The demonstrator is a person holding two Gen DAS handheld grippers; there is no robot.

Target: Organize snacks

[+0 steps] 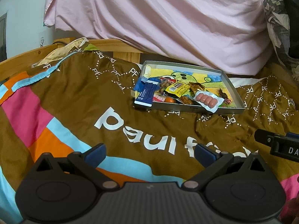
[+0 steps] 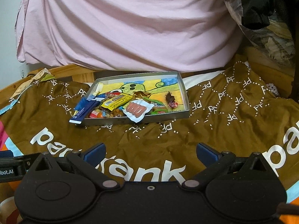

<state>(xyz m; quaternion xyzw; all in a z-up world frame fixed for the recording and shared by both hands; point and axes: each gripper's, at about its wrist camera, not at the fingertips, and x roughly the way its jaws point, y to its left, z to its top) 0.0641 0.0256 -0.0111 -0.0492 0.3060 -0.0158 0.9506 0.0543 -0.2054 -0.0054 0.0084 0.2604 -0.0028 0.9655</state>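
A shallow grey tray (image 1: 233, 85) (image 2: 182, 85) with a colourful drawing inside lies on the brown bedspread. Several snacks are piled at its near left end: a yellow wrapped bar (image 1: 177, 89) (image 2: 116, 100), a blue packet (image 1: 146, 94) (image 2: 82, 111) hanging over the left corner, and a clear pack of small sausages (image 1: 207, 99) (image 2: 135, 109) resting over the front rim. A dark wrapped sweet (image 2: 171, 99) lies alone at the right. My left gripper (image 1: 150, 154) and my right gripper (image 2: 150, 152) both hover open and empty above the bedspread, well short of the tray.
A brown printed bedspread (image 1: 74, 93) (image 2: 233, 115) with white lettering covers the bed. A large pink pillow (image 1: 158, 18) (image 2: 121, 24) rises behind the tray. Wooden bed frame (image 1: 115, 46) runs behind. The right gripper's body (image 1: 276, 141) shows at the right edge of the left wrist view.
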